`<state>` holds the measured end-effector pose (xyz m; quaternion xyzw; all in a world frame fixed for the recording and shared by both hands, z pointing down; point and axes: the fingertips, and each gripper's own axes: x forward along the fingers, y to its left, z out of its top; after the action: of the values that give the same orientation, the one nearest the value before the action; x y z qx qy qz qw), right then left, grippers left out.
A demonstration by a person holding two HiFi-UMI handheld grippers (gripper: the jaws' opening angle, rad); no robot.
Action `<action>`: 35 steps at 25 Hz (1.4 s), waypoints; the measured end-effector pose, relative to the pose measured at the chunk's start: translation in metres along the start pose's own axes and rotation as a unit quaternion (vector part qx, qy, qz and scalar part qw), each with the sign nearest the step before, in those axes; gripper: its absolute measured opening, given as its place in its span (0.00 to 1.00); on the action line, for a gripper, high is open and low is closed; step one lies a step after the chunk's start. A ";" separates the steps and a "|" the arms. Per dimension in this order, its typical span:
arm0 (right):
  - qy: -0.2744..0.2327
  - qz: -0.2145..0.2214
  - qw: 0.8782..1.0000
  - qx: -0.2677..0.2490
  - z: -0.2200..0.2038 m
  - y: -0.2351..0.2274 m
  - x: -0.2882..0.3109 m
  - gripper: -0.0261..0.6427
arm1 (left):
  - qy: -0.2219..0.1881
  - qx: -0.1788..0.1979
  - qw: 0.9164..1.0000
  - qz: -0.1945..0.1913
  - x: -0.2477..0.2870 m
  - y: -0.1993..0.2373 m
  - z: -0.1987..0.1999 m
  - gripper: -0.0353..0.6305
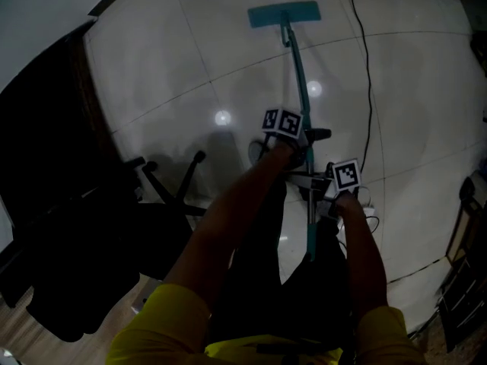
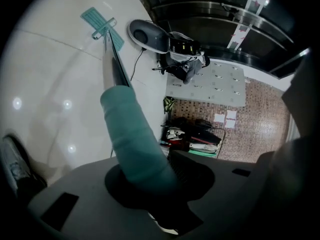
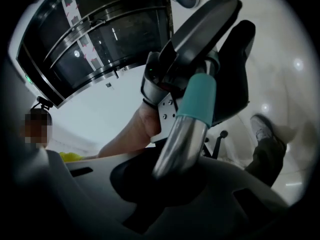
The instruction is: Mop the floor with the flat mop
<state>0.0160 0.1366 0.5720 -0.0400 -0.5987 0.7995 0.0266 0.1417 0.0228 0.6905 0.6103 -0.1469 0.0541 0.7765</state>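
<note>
The flat mop's teal head (image 1: 283, 14) lies on the pale tiled floor ahead of me, and its handle (image 1: 300, 90) slants back toward my body. My left gripper (image 1: 297, 147) is shut on the handle's teal sleeve (image 2: 132, 139); the mop head (image 2: 100, 21) shows far along the pole. Lower on the handle, my right gripper (image 1: 323, 200) is shut on the bare metal tube (image 3: 180, 139), just below a teal section (image 3: 199, 96). In the right gripper view the left gripper (image 3: 200, 29) and the hand that holds it sit farther up the pole.
A black office chair base (image 1: 171, 185) stands to my left beside dark furniture (image 1: 46, 166). A black cable (image 1: 367, 67) runs over the tiles on the right. A white device (image 2: 147, 34) and a low rack of items (image 2: 192, 136) sit near the wall. My shoe (image 3: 262, 129) is on the floor.
</note>
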 end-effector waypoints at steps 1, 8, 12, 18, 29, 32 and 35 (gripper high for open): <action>-0.003 0.004 1.000 0.009 -0.021 0.004 -0.003 0.10 | 0.001 -0.007 1.000 -0.010 0.003 -0.005 -0.023 0.25; -0.033 -0.013 0.995 0.090 -0.205 0.032 -0.044 0.08 | 0.048 -0.080 0.995 -0.019 0.023 -0.044 -0.230 0.25; -0.051 -0.005 0.995 0.091 -0.237 0.048 -0.058 0.09 | 0.080 -0.100 0.992 -0.011 0.035 -0.056 -0.280 0.25; -0.044 -0.011 0.999 0.023 -0.147 0.007 -0.085 0.10 | 0.081 -0.047 0.995 -0.014 0.074 -0.035 -0.186 0.26; -0.090 0.025 0.996 0.010 0.008 -0.002 -0.093 0.07 | 0.100 0.005 0.995 0.026 0.107 -0.020 -0.029 0.25; -0.094 0.032 0.994 0.047 -0.055 0.009 -0.089 0.06 | 0.095 -0.023 0.995 -0.005 0.100 -0.030 -0.093 0.25; -0.079 0.020 0.991 0.105 -0.150 0.023 -0.099 0.06 | 0.081 -0.062 0.994 -0.029 0.094 -0.049 -0.186 0.25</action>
<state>0.1287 0.2645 0.5113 0.0144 -0.5110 0.8588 -0.0322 0.2736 0.1806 0.6334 0.5587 -0.0688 0.0719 0.8234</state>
